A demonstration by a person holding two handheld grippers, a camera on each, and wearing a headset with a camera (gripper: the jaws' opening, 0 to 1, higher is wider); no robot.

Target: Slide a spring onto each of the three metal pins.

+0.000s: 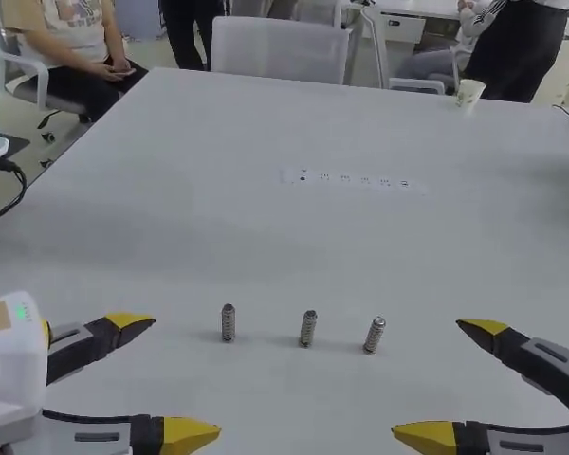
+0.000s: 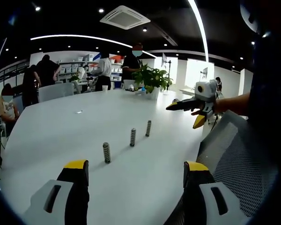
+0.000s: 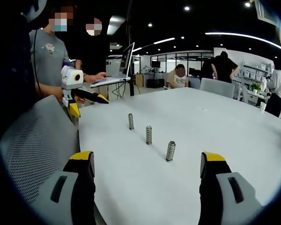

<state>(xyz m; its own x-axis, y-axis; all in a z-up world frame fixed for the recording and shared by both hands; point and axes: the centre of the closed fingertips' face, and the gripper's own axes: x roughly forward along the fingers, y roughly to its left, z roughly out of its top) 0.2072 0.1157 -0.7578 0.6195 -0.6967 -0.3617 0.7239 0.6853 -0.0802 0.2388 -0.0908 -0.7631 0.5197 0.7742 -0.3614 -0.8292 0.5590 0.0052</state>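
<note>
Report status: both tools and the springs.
Left tool, right tool: open, empty. Three springs upright in a row: left spring, middle spring, right spring. Bare table between tools and springs.

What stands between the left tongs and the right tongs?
Three upright springs stand in a row on the table, as the head view shows.

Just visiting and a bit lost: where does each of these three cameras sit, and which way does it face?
Head view: on the headset, facing down onto the table, three upright springs, left gripper, right gripper.
Left gripper view: on the left gripper, facing rightward past its jaws toward the right gripper.
Right gripper view: the mirror, facing leftward.
Shared: the springs.
</note>
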